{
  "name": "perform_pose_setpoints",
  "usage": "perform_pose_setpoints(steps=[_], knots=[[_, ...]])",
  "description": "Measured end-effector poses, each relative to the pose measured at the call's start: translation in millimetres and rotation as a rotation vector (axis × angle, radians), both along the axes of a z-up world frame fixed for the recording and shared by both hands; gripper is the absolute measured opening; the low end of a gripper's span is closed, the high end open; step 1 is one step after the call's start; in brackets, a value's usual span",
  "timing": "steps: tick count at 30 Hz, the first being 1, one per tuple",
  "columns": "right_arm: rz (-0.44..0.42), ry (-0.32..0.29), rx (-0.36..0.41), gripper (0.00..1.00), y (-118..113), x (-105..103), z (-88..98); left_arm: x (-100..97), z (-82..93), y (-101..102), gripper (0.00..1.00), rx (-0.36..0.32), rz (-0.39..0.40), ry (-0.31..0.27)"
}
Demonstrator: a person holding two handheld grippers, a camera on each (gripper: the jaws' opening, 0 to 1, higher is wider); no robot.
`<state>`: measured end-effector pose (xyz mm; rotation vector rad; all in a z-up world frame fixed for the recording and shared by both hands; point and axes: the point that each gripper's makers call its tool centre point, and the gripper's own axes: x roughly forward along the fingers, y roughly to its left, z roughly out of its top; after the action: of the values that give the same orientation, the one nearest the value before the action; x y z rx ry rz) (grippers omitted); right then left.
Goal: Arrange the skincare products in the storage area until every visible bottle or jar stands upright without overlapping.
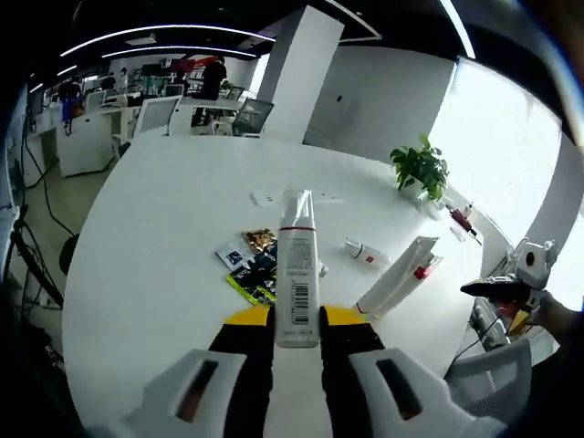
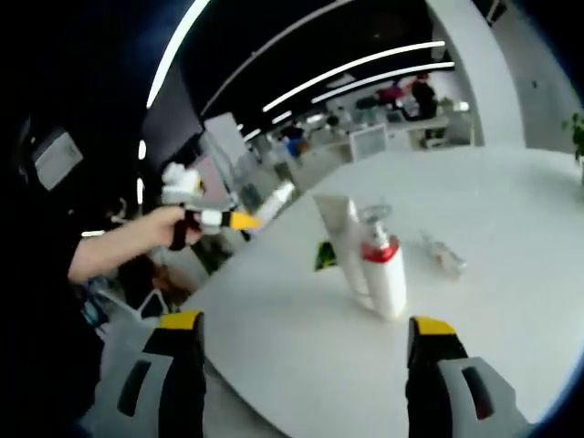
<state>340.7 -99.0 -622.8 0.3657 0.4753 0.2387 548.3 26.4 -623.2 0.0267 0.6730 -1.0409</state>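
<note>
My left gripper (image 1: 297, 330) is shut on a white tube (image 1: 297, 274) with a red stripe and a barcode, held above the white table (image 1: 164, 274). In the right gripper view that gripper (image 2: 239, 220) shows at the left in a person's hand, with the tube (image 2: 276, 201) pointing right. A white pump bottle (image 2: 385, 272) with a red collar stands upright next to a tall white tube (image 2: 336, 233); they show together in the left gripper view too (image 1: 401, 276). A small clear bottle (image 2: 444, 256) lies on its side. My right gripper (image 2: 306, 351) is open, short of the pump bottle.
Several flat sachets (image 1: 251, 263) lie on the table left of the held tube. A potted plant (image 1: 422, 169) stands at the far right edge with small items beside it. Office chairs (image 1: 251, 117) and desks stand beyond the table.
</note>
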Motion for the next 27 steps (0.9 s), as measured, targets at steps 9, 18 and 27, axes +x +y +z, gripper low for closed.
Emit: perform_pose_setpoints(steps=[9,18,27], knots=[[-0.021,-0.086,0.102,0.92,8.4,8.6,39.8,-33.2,50.8,-12.3,0.17,-0.084,-0.053,-0.098],[-0.018,-0.187,0.208,0.89,24.3,25.5,89.1,-71.0,99.8,-19.8,0.17,-0.145,-0.109,-0.189],[0.025,-0.255,0.272,0.87,46.1,36.9,127.6,-98.6,130.8,-20.1,0.17,-0.167,-0.155,-0.279]])
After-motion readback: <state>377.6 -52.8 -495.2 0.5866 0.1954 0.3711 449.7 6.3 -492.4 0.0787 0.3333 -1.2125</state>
